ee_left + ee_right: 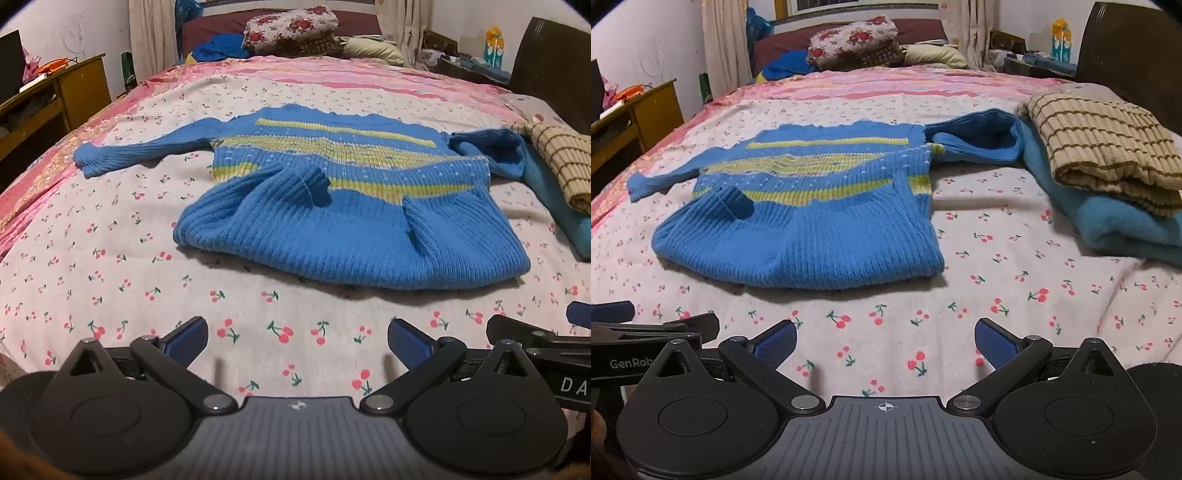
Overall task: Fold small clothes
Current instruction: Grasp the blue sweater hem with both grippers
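A blue ribbed sweater point(332, 206) with yellow-green stripes lies flat on the cherry-print bed sheet point(110, 266). One sleeve stretches left, the other bunches at the right. A fold of fabric stands up near the middle. It also shows in the right wrist view point(812, 229). My left gripper point(297, 341) is open and empty, hovering over the sheet just short of the sweater's near hem. My right gripper point(885, 341) is open and empty, beside the left one, also short of the hem.
A folded beige striped garment point(1108, 155) lies on a folded light blue one point(1115, 221) at the right. Pillows point(857, 40) and bedding pile at the far end. A wooden desk point(55, 99) stands left, a dark headboard point(1134, 55) right.
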Demonstrator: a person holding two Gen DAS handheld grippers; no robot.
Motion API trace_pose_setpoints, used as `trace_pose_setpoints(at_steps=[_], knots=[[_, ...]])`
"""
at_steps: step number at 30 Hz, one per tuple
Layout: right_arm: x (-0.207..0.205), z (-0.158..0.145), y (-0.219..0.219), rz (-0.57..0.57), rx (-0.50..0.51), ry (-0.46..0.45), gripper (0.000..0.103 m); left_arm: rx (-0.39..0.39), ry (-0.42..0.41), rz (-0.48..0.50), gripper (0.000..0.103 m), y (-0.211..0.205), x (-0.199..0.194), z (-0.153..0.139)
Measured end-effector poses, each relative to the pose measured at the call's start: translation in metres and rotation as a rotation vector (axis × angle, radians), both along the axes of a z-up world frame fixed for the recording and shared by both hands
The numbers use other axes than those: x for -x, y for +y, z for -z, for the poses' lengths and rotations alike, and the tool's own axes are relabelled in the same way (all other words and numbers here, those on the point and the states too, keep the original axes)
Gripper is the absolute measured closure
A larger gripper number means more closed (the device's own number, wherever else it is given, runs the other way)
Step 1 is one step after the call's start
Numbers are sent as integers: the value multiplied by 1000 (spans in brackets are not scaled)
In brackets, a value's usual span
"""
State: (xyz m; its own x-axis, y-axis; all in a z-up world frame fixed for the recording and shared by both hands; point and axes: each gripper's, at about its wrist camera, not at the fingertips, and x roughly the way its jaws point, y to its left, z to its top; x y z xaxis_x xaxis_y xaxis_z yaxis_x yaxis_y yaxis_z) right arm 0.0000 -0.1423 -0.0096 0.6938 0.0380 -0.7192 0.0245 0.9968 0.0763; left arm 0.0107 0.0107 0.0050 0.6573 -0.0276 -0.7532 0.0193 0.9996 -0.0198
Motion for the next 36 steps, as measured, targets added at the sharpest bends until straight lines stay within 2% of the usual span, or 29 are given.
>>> trace_pose_setpoints(at_steps=[8,15,19,28,33,36], knots=[[-17,-10,0,-39,11,-44,4,12,-56,33,0,10,-17,-12],[-48,-12,-11,-57,-22,-35,16,-8,-107,62,0,40,-50,-24],[-64,-15,-21,-56,-47,-58,19,-12,-126,85,1,58,-72,-27],[-94,-12,-30,-78,-19,-69,29,44,-66,161,38,77,-115,-18],[-103,-6,-35,-100,-39,-37,37,52,-33,226,46,78,-126,-11],[-105,-4,-35,-127,-37,-29,40,61,-20,248,46,80,-130,-7]])
